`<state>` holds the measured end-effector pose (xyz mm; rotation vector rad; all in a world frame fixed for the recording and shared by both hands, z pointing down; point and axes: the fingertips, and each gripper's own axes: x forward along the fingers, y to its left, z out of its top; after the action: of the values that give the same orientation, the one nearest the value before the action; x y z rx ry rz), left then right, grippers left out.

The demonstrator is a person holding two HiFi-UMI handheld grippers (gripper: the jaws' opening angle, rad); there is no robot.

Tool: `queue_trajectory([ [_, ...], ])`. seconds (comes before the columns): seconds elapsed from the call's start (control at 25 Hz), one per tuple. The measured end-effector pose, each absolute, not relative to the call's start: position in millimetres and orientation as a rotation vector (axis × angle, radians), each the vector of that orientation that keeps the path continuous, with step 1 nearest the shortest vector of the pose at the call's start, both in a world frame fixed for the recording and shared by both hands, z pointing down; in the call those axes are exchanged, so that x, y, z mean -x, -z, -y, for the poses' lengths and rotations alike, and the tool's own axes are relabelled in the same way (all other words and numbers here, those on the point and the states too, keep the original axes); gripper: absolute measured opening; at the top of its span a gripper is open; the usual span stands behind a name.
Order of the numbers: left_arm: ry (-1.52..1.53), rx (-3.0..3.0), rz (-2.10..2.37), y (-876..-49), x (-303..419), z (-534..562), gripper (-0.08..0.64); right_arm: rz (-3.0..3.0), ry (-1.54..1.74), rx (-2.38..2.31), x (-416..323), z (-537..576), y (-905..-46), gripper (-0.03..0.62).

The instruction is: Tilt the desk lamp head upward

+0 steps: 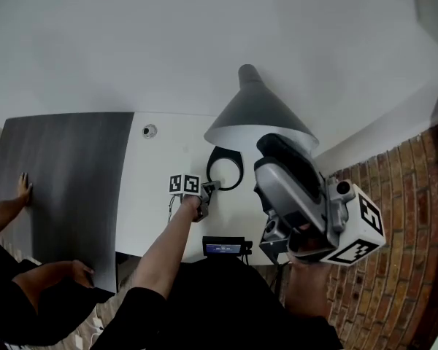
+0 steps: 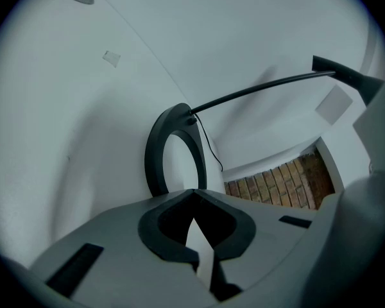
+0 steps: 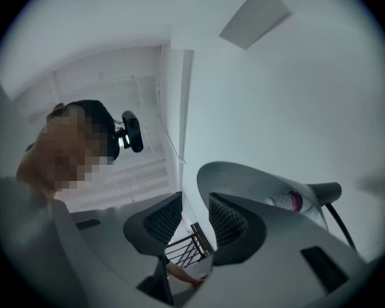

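Lamp head: grey cone-shaped metal lamp shade, its rim just beyond and to the right of the nearer gripper's gap.
Right gripper: nearer; jaws apart, empty.
Left gripper: jaws together, empty, beside black ring-shaped lamp base.

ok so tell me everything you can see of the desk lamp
The desk lamp has a matte grey cone shade, metal by the look, narrowing to a neck on top. A thin black arm joins it to a black open ring base lying flat on the white desk; a thin cord trails from the joint. A bulb shows inside the shade. The right gripper, jaws apart, is close under the rim, not gripping; the left gripper is beside the base.
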<state>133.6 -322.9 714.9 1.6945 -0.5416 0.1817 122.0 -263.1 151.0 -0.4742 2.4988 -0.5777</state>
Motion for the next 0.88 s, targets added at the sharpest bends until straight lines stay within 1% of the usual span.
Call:
queue_trajectory([
  [0.2,-0.068,-1.658,0.611,-712,-116,325,0.009,-2.544,0.666,0.54,-144,255,-202,0.133],
  [0.32,0.047,-1.662,0.636,-695,-100,319,0.011,-2.522,0.745,0.594,-165,257,-231,0.133],
  [0.64,0.437,-1.7,0.686,-597,-31,271,0.011,-2.452,0.949,0.588,-186,258,-304,0.133],
  [0.88,0.52,-1.796,0.731,-545,9,232,0.009,-2.366,1.063,0.63,-189,231,-341,0.133],
])
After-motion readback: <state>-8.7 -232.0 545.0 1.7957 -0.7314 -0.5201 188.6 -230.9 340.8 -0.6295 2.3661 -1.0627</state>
